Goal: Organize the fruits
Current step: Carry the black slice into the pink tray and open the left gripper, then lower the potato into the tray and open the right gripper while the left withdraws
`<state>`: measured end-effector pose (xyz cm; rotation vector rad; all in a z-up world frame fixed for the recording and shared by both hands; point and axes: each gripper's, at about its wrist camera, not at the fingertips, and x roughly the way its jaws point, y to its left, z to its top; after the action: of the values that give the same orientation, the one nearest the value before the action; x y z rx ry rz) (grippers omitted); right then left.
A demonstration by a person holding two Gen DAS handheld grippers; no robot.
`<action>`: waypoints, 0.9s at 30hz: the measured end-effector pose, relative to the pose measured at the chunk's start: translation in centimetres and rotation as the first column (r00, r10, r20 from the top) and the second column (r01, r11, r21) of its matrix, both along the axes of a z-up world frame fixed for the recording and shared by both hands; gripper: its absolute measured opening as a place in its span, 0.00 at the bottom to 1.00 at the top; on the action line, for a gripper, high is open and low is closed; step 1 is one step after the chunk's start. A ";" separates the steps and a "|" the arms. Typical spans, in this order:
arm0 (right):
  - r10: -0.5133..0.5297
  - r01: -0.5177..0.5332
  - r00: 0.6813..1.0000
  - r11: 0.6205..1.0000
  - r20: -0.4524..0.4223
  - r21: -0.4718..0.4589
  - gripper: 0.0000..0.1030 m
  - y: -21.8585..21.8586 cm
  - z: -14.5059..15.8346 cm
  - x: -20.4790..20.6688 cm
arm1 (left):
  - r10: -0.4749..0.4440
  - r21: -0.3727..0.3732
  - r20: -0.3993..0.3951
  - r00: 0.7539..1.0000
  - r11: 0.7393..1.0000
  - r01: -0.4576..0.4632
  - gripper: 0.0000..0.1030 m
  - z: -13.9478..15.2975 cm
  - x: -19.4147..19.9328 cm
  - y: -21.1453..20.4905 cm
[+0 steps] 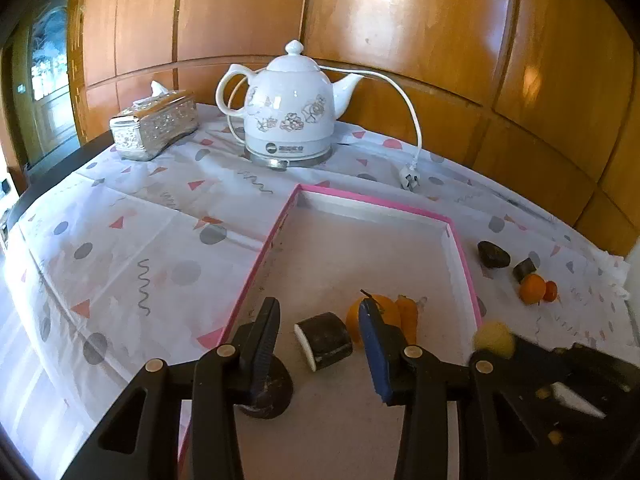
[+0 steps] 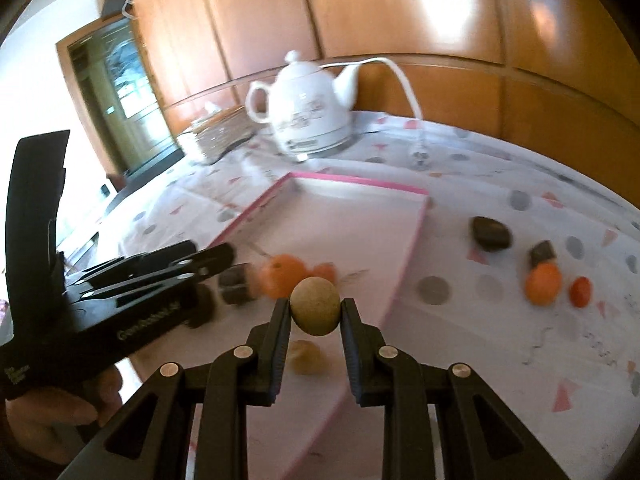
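Note:
My left gripper (image 1: 320, 306) stands open low over the pink-rimmed tray (image 1: 376, 200). A dark cut piece with a white face (image 1: 324, 340) lies between its fingers, untouched. An orange (image 1: 380, 308) and a carrot-like piece (image 1: 409, 316) lie just behind, and a dark round fruit (image 1: 268, 394) sits under the left finger. My right gripper (image 2: 315, 305) is shut on a small yellow-brown round fruit (image 2: 315, 314), held above the tray's (image 2: 356, 180) near right side. A pale fruit (image 2: 304, 356) lies blurred below it. On the cloth to the right lie a dark fruit (image 1: 494, 254), a dark cut piece (image 1: 524, 268), an orange (image 1: 533, 289) and a small red tomato (image 1: 551, 291).
A white kettle (image 1: 288, 112) with its cord and plug (image 1: 410, 180) stands behind the tray, with a silver tissue box (image 1: 154, 126) to its left. Wooden panels close the back. The patterned cloth (image 1: 120, 260) runs to the table's left edge. A hand (image 2: 48, 412) holds the left gripper.

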<state>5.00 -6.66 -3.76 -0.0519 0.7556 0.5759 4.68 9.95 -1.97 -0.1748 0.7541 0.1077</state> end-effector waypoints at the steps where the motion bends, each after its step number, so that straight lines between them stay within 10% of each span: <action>1: 0.013 -0.013 1.000 1.000 -0.005 -0.003 0.25 0.5 -0.1 -0.1 | 0.004 -0.001 0.001 1.000 1.000 -0.004 0.41 0.0 -0.1 0.1; 27: -0.174 0.178 0.983 0.982 -0.057 0.067 0.30 -5.2 -0.4 1.0 | -0.106 0.013 0.013 0.994 0.994 0.105 0.43 0.8 -1.2 -3.9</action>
<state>5.98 -11.85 -4.20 0.0964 0.7797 0.4366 3.45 6.05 -1.18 -0.1236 0.7475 0.0107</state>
